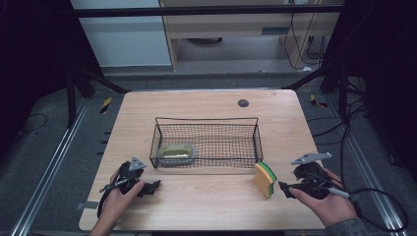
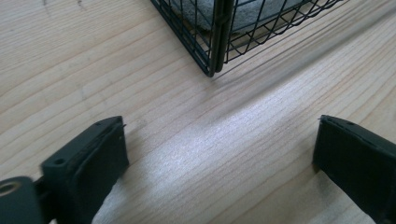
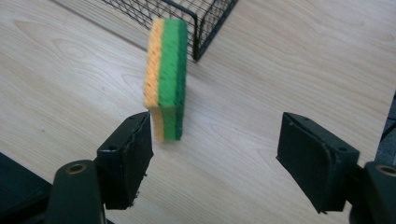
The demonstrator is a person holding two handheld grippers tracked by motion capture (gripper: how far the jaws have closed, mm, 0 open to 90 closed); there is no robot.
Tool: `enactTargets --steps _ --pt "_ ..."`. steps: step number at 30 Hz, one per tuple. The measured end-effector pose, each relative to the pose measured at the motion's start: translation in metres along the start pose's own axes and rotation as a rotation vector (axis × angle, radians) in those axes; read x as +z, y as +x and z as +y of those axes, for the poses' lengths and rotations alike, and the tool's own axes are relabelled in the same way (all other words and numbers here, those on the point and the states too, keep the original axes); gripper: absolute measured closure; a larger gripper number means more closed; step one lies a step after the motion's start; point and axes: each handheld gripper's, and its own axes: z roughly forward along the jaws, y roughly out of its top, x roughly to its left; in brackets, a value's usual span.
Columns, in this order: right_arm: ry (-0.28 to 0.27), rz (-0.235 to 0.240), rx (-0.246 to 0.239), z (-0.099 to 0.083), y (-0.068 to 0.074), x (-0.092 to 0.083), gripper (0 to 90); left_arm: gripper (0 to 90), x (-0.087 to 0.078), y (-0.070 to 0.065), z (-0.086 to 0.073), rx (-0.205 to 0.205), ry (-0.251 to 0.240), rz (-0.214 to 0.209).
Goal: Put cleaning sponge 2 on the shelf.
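- Right claw (image 3: 215,154), lower frame, spread, nothing pinched; sponge (image 3: 166,77) upright on worktop (image 3: 289,60) just ahead, beside basket (image 1: 206,140).
- Left claw (image 2: 219,158) spread, empty.
- Likely approaching the sponge; next, straddle it and squeeze.

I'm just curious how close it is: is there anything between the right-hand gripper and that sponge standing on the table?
No. The right gripper view shows bare wood between the right gripper and the sponge, whose near end reaches its left jaw.
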Motion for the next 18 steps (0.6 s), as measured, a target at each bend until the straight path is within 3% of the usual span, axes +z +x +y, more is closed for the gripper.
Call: enactTargets --steps 8,18 --pt "0.022 0.032 -0.044 0.026 0.013 0.004 21.9 0.0 0.002 0.002 0.000 0.006 -0.016 0.005" --pt "0.093 0.053 -0.035 0.047 0.022 0.047 23.4 0.0 0.002 0.003 -0.002 0.011 -0.028 -0.002"
